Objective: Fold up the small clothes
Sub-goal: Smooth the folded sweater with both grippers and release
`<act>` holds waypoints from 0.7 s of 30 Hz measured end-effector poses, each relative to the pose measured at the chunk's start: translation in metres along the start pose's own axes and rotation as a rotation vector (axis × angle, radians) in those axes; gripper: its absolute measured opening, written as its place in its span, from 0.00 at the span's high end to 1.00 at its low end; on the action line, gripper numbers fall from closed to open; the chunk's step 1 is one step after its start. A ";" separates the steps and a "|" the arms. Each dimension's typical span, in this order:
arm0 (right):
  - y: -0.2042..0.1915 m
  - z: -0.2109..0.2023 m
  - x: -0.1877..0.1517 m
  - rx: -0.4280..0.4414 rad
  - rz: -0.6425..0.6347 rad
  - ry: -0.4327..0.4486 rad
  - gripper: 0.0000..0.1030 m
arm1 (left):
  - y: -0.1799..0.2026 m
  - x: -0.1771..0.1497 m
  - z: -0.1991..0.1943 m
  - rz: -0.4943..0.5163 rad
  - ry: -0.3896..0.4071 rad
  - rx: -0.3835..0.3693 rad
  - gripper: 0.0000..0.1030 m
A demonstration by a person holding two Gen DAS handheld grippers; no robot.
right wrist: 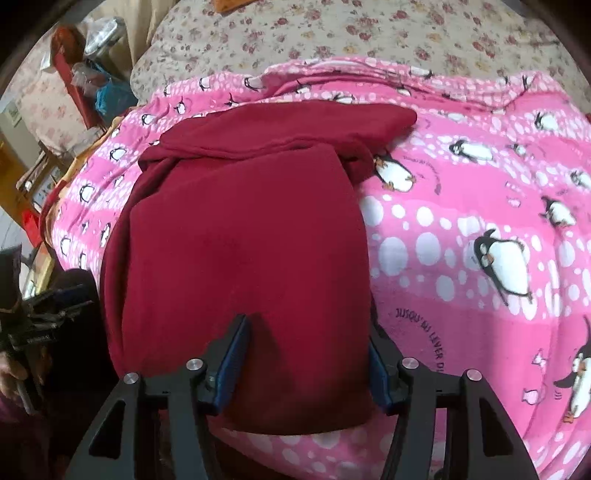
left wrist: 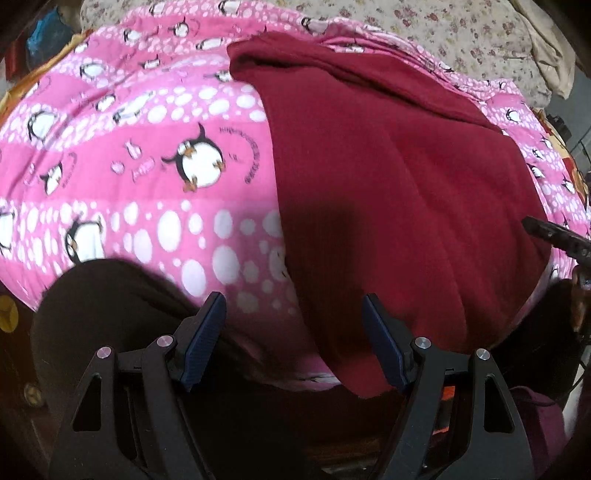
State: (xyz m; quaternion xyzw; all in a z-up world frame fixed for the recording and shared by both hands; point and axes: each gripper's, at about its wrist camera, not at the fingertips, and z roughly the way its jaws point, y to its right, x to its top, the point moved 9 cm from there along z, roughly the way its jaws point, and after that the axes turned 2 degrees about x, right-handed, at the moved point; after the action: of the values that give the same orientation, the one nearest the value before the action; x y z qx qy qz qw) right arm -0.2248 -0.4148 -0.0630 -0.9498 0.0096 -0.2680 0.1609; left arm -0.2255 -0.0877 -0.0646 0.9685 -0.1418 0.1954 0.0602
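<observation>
Directly ahead of the right hand-held gripper (right wrist: 304,365) lies a dark red knit garment (right wrist: 243,236), spread on a pink penguin-print blanket (right wrist: 461,229) that covers a bed with a floral sheet (right wrist: 332,33). Its blue-padded fingers stand apart, straddling the garment's near hem — one pad on the cloth, the other at its right edge — with nothing pinched. The left hand-held gripper (left wrist: 293,339) is also open and empty, hovering over bare blanket just left of the garment's near corner. Beyond the grippers, at the garment's far end, a strip of red cloth lies folded across — it looks like a sleeve or collar turned in. The body appears narrowed into a long panel, so the side folds seem done. Judging by that, what remains is bringing the near hem up toward the far end, then smoothing it.
</observation>
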 end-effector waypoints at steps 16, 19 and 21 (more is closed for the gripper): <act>-0.011 0.006 -0.002 0.026 -0.028 0.006 0.17 | 0.001 -0.020 0.013 -0.030 -0.051 -0.030 0.26; -0.011 0.009 -0.003 0.014 -0.034 -0.017 0.16 | 0.003 -0.028 0.013 -0.046 -0.070 -0.058 0.26; -0.012 0.010 -0.003 0.005 -0.050 -0.027 0.16 | 0.006 -0.032 0.015 -0.053 -0.082 -0.074 0.26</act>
State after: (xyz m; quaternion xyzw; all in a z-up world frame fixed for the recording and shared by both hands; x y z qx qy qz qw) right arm -0.2233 -0.4004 -0.0687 -0.9529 -0.0171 -0.2592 0.1567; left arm -0.2502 -0.0875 -0.0902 0.9763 -0.1255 0.1483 0.0952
